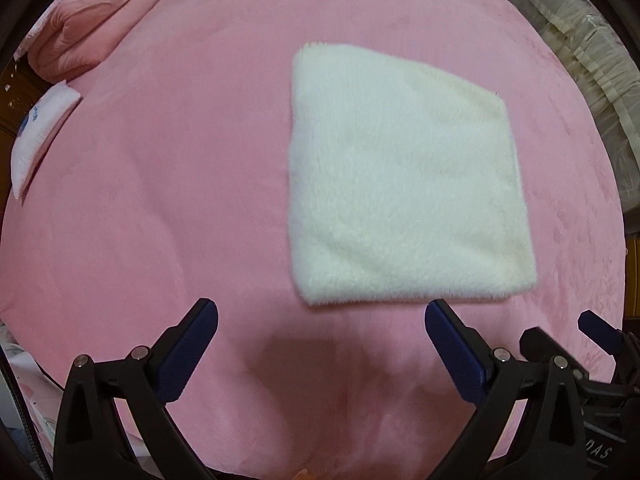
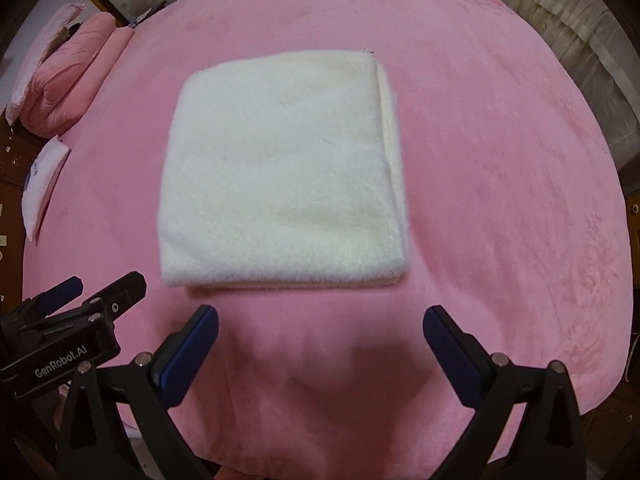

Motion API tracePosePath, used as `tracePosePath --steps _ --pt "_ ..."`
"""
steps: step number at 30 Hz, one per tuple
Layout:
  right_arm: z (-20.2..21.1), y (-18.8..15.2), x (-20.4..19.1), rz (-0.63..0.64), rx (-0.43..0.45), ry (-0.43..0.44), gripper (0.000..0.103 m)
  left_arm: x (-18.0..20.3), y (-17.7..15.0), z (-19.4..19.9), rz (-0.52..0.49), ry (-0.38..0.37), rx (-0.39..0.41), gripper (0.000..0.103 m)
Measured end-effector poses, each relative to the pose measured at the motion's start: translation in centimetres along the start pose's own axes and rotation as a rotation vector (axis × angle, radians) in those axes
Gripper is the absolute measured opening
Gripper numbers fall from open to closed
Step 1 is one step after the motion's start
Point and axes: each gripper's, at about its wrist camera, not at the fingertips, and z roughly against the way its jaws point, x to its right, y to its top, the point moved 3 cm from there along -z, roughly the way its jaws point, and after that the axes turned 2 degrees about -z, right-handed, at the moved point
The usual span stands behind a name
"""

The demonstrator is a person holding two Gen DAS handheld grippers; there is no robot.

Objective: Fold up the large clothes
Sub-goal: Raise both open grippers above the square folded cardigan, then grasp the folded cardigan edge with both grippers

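Lying flat on pink bed (image 2: 500, 160): folded white fluffy cloth (image 2: 280, 172). L gripper (image 1: 322, 312) & R gripper (image 2: 320, 312) jaws wide apart, holding nothing.

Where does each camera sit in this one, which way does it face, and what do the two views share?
Left wrist: mounted on the left gripper, facing steeply down at the pink bed cover; its open fingers show, with the right gripper at lower right.
Right wrist: mounted on the right gripper, facing down likewise; its open fingers show, with the left gripper at lower left.
Shared: the folded white fleece, the pink bedding stack, the white pack.
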Motion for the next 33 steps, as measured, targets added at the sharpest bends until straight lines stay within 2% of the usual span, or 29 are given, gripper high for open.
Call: tracePosePath --steps 4,8,12,15,33 --pt "-0.4 0.1 -2.0 0.025 0.005 -0.015 0.103 1.1 0.2 0.2 -0.003 0.015 0.021 0.102" --pt "0.3 0.1 -1.7 0.022 0.017 0.001 0.103 -0.1 0.6 1.6 0.009 -0.008 0.015 0.102" --pt "1.3 0.4 -1.4 0.029 0.047 -0.018 0.103 -0.6 0.4 2.4 -0.023 0.018 0.031 0.102" --pt "1.4 0.4 -1.2 0.050 0.067 -0.055 0.103 -0.8 0.4 2.4 -0.011 0.019 0.028 0.102" --pt "0.9 1.7 -1.3 0.018 0.059 -0.063 0.103 -2.1 0.9 2.5 0.026 -0.023 0.024 0.102"
